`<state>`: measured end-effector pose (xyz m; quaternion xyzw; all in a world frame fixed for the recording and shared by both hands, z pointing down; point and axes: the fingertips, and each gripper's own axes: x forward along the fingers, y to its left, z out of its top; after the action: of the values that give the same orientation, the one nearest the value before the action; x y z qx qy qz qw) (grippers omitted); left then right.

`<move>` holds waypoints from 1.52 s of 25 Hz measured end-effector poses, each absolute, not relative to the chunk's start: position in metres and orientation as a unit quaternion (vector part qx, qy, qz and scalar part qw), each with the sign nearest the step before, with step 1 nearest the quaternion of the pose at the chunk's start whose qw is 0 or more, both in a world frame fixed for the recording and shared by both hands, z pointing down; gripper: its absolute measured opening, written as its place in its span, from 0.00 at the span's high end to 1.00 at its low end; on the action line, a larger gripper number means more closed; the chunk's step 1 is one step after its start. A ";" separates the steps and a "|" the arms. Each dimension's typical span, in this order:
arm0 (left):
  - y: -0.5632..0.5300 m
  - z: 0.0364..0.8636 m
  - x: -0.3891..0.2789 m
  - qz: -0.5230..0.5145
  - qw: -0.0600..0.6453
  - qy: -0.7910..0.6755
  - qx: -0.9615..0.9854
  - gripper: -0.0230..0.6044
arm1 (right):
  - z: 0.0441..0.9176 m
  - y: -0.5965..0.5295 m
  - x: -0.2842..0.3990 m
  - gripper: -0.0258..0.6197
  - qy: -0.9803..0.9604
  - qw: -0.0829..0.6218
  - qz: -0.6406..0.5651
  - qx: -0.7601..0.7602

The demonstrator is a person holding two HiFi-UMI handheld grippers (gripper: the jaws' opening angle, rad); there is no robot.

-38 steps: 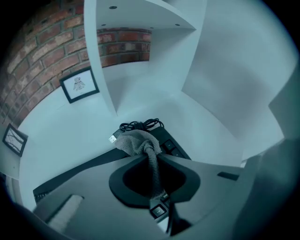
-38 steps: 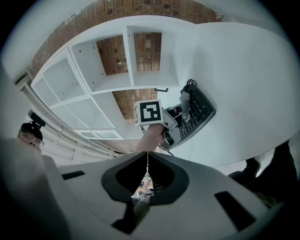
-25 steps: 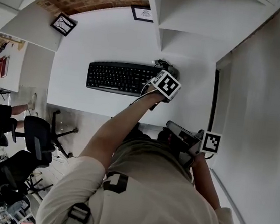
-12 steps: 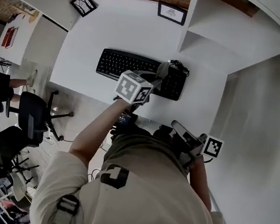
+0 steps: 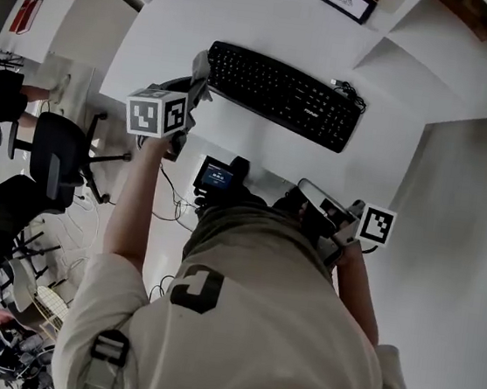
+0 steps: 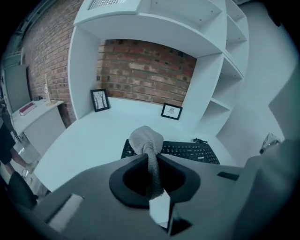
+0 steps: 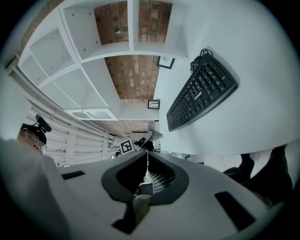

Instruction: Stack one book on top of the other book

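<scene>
No book shows in any view. My left gripper [image 5: 196, 82] hovers over the front left part of the white desk [image 5: 246, 31], just left of a black keyboard [image 5: 282, 95]. Its jaws are closed together with nothing between them, and in the left gripper view [image 6: 147, 145] they point at the keyboard [image 6: 187, 151]. My right gripper [image 5: 311, 199] is held low by my waist, off the desk's front edge. It is shut and empty too [image 7: 146, 157], with the keyboard [image 7: 201, 91] seen up and to the right.
Two small picture frames [image 6: 99, 100] [image 6: 171, 111] lean against the brick back wall. White shelves [image 6: 225, 70] rise on the desk's right. Office chairs [image 5: 53, 166] stand on the floor to the left. A small screen device [image 5: 216, 177] sits at my waist.
My left gripper swung from the keyboard's right end across to the desk's front left side. The head view shifted with it. The right gripper stayed by my waist.
</scene>
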<state>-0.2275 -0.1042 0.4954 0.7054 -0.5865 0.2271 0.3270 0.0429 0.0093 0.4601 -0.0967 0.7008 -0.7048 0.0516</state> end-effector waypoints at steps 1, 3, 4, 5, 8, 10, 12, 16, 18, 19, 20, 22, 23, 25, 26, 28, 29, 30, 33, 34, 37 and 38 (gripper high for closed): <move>-0.102 0.501 -0.236 0.237 0.326 -0.586 0.703 0.91 | 0.460 0.012 0.035 0.95 0.701 0.048 -0.705 -0.095; -0.101 0.514 -0.253 0.255 0.329 -0.581 0.699 0.91 | 0.461 0.018 0.019 0.95 0.702 0.037 -0.705 -0.094; -0.102 0.522 -0.262 0.264 0.331 -0.580 0.696 0.91 | 0.461 0.021 0.011 0.95 0.704 0.030 -0.704 -0.094; -0.104 0.530 -0.273 0.273 0.334 -0.580 0.691 0.91 | 0.462 0.024 0.002 0.95 0.705 0.023 -0.702 -0.094; -0.115 0.553 -0.301 0.310 0.335 -0.573 0.681 0.91 | 0.464 0.033 -0.023 0.95 0.710 0.007 -0.698 -0.098; -0.126 0.567 -0.311 0.335 0.328 -0.559 0.683 0.91 | 0.466 0.038 -0.036 0.95 0.708 0.002 -0.698 -0.107; -0.138 0.578 -0.314 0.357 0.319 -0.542 0.691 0.91 | 0.468 0.042 -0.047 0.95 0.705 0.001 -0.698 -0.121; -0.156 0.599 -0.308 0.384 0.309 -0.512 0.703 0.91 | 0.466 0.045 -0.068 0.95 0.705 0.008 -0.692 -0.152; -0.158 0.607 -0.302 0.388 0.307 -0.502 0.710 0.91 | 0.463 0.046 -0.074 0.95 0.706 0.014 -0.688 -0.167; -0.159 0.610 -0.300 0.390 0.302 -0.500 0.712 0.91 | 0.463 0.047 -0.075 0.95 0.704 0.017 -0.688 -0.176; -0.160 0.612 -0.300 0.393 0.294 -0.501 0.713 0.91 | 0.462 0.048 -0.075 0.95 0.701 0.022 -0.688 -0.186; -0.163 0.614 -0.300 0.404 0.274 -0.505 0.712 0.91 | 0.463 0.048 -0.071 0.95 0.695 0.032 -0.689 -0.205; -0.163 0.614 -0.298 0.410 0.267 -0.505 0.712 0.91 | 0.463 0.048 -0.068 0.95 0.692 0.038 -0.689 -0.213; -0.162 0.616 -0.290 0.422 0.259 -0.497 0.713 0.91 | 0.462 0.048 -0.061 0.95 0.689 0.050 -0.688 -0.225; -0.161 0.617 -0.287 0.430 0.253 -0.494 0.713 0.91 | 0.462 0.046 -0.058 0.95 0.689 0.056 -0.685 -0.229; -0.160 0.618 -0.280 0.444 0.240 -0.490 0.711 0.91 | 0.461 0.043 -0.054 0.95 0.693 0.064 -0.681 -0.229; -0.158 0.619 -0.276 0.446 0.240 -0.488 0.711 0.91 | 0.461 0.042 -0.052 0.95 0.695 0.065 -0.680 -0.226; -0.156 0.620 -0.269 0.445 0.244 -0.484 0.713 0.91 | 0.461 0.041 -0.050 0.95 0.698 0.062 -0.679 -0.221; -0.152 0.622 -0.247 0.449 0.252 -0.478 0.711 0.91 | 0.457 0.037 -0.043 0.95 0.710 0.049 -0.673 -0.200; -0.151 0.621 -0.242 0.455 0.249 -0.480 0.707 0.91 | 0.456 0.036 -0.039 0.95 0.712 0.047 -0.673 -0.195; -0.152 0.620 -0.230 0.461 0.250 -0.491 0.696 0.91 | 0.455 0.033 -0.018 0.95 0.709 0.051 -0.678 -0.186; -0.151 0.621 -0.225 0.461 0.256 -0.494 0.692 0.91 | 0.456 0.033 -0.010 0.95 0.707 0.054 -0.681 -0.182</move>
<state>-0.2254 -0.1510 0.6206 0.6916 -0.4938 0.4609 0.2559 -0.0098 0.0329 0.4556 -0.1824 0.7074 -0.6807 0.0541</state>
